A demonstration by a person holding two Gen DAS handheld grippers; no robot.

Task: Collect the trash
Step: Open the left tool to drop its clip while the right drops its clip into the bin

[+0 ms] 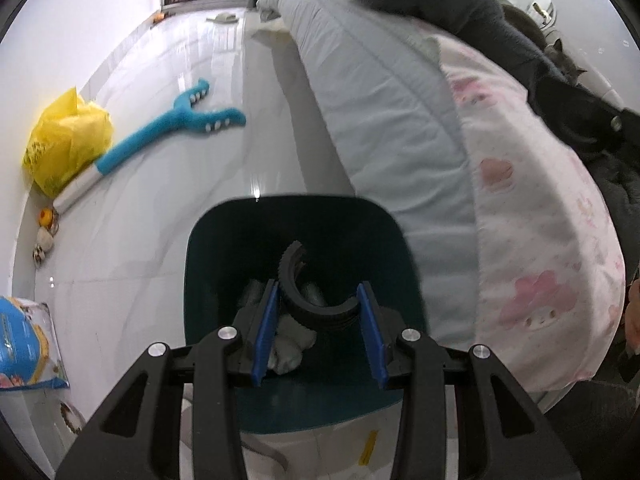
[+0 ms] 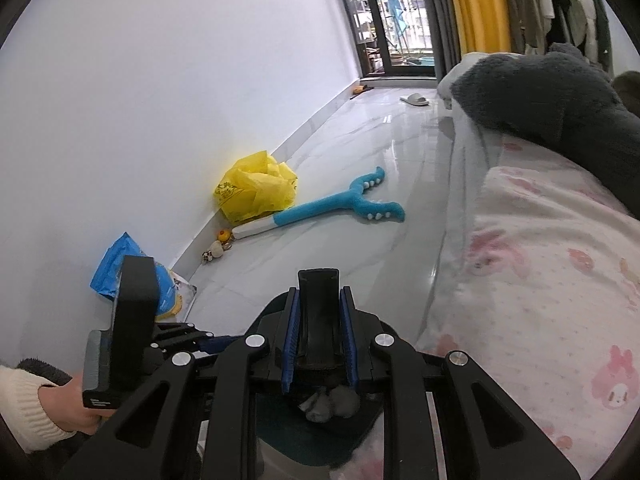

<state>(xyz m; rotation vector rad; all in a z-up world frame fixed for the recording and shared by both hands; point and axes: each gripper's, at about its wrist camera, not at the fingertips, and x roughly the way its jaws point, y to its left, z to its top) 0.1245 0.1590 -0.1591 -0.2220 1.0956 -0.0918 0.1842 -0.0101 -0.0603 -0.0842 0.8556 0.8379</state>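
A dark teal trash bin (image 1: 224, 240) stands on the floor beside the bed. In the left wrist view my left gripper (image 1: 318, 330) hangs open over the bin's mouth, blue pads apart. A curved black ribbed piece (image 1: 308, 308) sits between the pads above white crumpled tissues (image 1: 290, 344) in the bin; I cannot tell if it touches them. In the right wrist view my right gripper (image 2: 319, 344) is shut on a flat black plastic piece (image 2: 319, 312), held above the bin (image 2: 276, 428), with grey crumpled trash (image 2: 334, 402) below. The left gripper's body (image 2: 132, 320) shows at left.
A yellow plastic bag (image 2: 256, 190), a blue plush toy (image 2: 340, 206), small toys (image 2: 218, 248) and a blue packet (image 2: 116, 276) lie along the white wall. The bed with a pink patterned quilt (image 2: 540, 300) fills the right. A grey cat (image 1: 564, 60) lies on it.
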